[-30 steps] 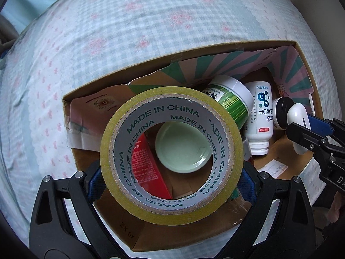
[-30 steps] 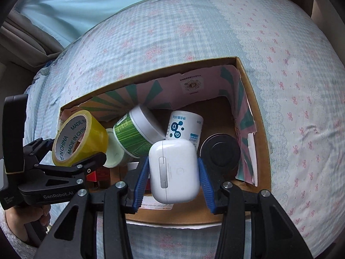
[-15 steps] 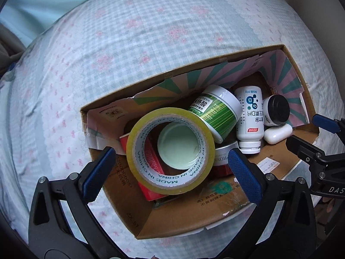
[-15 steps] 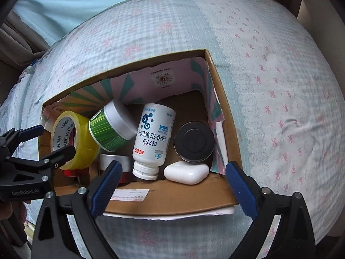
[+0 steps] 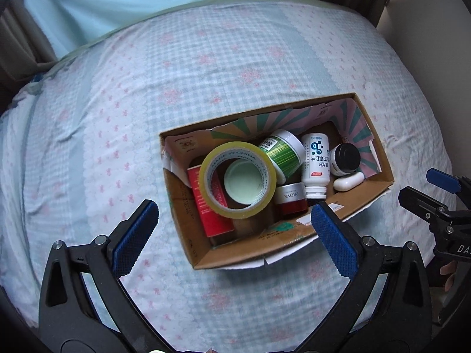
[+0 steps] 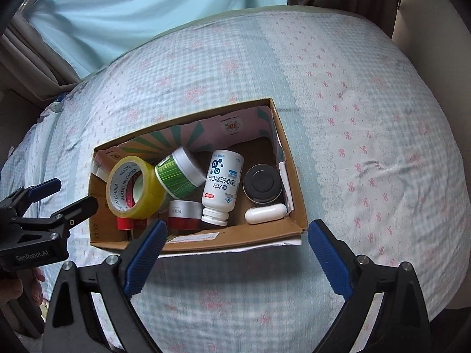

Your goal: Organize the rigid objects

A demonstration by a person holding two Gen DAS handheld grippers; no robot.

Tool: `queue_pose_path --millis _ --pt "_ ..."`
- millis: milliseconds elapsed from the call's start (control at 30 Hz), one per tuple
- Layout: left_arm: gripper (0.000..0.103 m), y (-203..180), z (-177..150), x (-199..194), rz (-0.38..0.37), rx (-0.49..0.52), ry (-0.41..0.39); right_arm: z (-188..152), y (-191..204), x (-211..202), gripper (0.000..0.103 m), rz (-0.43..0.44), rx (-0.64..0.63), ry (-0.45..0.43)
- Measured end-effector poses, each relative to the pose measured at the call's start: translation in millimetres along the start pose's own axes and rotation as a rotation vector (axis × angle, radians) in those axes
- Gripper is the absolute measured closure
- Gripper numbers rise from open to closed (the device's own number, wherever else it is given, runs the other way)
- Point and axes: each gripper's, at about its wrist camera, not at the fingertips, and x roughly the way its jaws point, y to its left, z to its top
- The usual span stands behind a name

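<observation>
A cardboard box (image 5: 294, 236) sits on the bed; it also shows in the right wrist view (image 6: 291, 176). In it lie a yellow tape roll (image 5: 237, 206) (image 6: 150, 189), a green-labelled jar (image 5: 285, 154) (image 6: 176, 175), a white bottle (image 5: 315, 166) (image 6: 222, 186), a black-lidded jar (image 5: 346, 157) (image 6: 262, 184), a white earbud case (image 5: 348, 180) (image 6: 265, 214), a red box (image 5: 209, 211) and a red-and-silver jar (image 5: 291, 198) (image 6: 184, 214). My left gripper (image 5: 232, 232) is open and empty, above the box's near side. My right gripper (image 6: 235, 253) is open and empty, in front of the box.
The bed (image 5: 206, 64) has a pale blue checked cover with pink bows. A light blue curtain (image 6: 132, 8) hangs behind it. A beige wall (image 6: 435, 14) stands on the right. The box lies near the bed's front edge.
Both grippers opened and pulled back up from the box. The left let go of the tape roll and the right let go of the earbud case; both now lie in the box.
</observation>
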Motion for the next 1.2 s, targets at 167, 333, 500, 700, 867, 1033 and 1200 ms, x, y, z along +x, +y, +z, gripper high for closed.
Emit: queue_pose_path --millis 167,333,500,700,867,1033,1200 --pt "0.0 13.1 -19.0 -55.1 0.014 -0.068 -0.055 -7.1 5.9 -42.1 0.007 0.007 -0.027 -0.037" --pt "0.0 7.3 -26.4 -122.5 0.039 -0.119 -0.165 -7.0 3.5 -97.2 0.007 0.015 -0.029 -0.1" --pt "0.0 -22.0 -32.8 -202.4 0.066 -0.166 -0.333 1.1 -3.3 -167.8 0.007 0.006 -0.065 -0.209" --pt "0.0 -71.2 -43.5 -281.6 0.096 -0.19 -0.488 2.5 -13.3 -250.4 0.007 -0.019 -0.154 -0.334" --pt "0.0 -102.6 -55.8 -314.7 0.108 -0.208 -0.58 -6.5 -31.1 -304.0 0.007 -0.026 -0.159 -0.438" --pt "0.0 -124.6 -60.7 -333.9 0.088 -0.202 -0.641 -15.5 -38.7 -330.5 0.007 -0.068 -0.2 -0.504" --pt "0.0 -138.7 -61.4 -342.0 0.107 -0.174 -0.682 -21.0 -46.7 -341.0 0.007 -0.089 -0.205 -0.557"
